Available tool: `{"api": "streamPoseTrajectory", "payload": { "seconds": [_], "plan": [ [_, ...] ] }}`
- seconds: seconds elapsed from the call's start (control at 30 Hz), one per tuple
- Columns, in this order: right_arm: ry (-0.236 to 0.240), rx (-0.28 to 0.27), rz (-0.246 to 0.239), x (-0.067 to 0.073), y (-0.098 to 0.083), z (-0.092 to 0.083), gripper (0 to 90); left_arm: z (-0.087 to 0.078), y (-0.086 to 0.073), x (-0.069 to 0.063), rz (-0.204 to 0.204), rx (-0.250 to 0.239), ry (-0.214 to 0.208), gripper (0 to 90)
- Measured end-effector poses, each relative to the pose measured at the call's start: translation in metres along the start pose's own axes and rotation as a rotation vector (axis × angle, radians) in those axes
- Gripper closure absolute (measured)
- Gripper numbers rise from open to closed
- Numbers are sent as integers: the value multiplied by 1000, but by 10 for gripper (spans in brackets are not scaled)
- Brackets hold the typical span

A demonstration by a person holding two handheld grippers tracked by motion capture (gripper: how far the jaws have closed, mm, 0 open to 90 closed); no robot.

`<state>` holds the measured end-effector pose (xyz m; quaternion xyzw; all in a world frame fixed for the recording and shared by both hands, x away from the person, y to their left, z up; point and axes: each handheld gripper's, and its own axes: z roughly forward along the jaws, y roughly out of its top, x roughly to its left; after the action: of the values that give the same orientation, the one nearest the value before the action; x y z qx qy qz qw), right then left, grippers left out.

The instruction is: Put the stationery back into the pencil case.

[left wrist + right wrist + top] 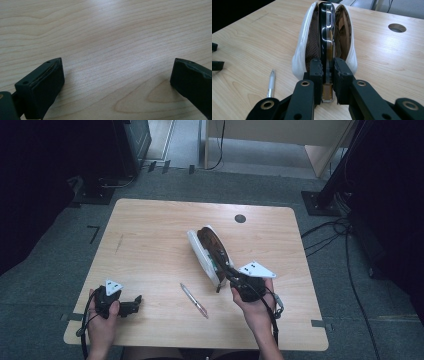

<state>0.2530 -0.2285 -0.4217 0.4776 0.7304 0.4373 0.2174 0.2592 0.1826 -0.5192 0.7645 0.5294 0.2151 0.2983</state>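
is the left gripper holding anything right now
No, the left gripper has its jaws spread wide over bare table, with nothing between them.

High view overlooks the table (150,235); gripper views sit close.

The dark flat item (327,37) clamped in the right tongs (327,75) sits partly hidden inside the white pouch (299,57), its kind too unclear to tell.

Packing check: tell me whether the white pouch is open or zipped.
Open: the white pouch gapes, brown lining showing, a glossy black item standing in its mouth.
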Motion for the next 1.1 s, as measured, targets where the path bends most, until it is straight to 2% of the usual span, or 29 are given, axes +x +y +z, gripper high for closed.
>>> {"api": "streamPoseTrajectory", "payload": {
  "seconds": [0.57,0.63,0.87,1.1],
  "plan": [
    [-32,97,-16,5,21,55,793,0,0,0,2,0,-2,0],
    [-47,111,-30,7,22,60,793,0,0,0,3,1,-2,0],
    [-77,142,-37,9,26,76,793,0,0,0,3,2,-2,0],
    [-64,193,-32,5,23,85,792,0,0,0,2,2,-3,0]
  ]
}}
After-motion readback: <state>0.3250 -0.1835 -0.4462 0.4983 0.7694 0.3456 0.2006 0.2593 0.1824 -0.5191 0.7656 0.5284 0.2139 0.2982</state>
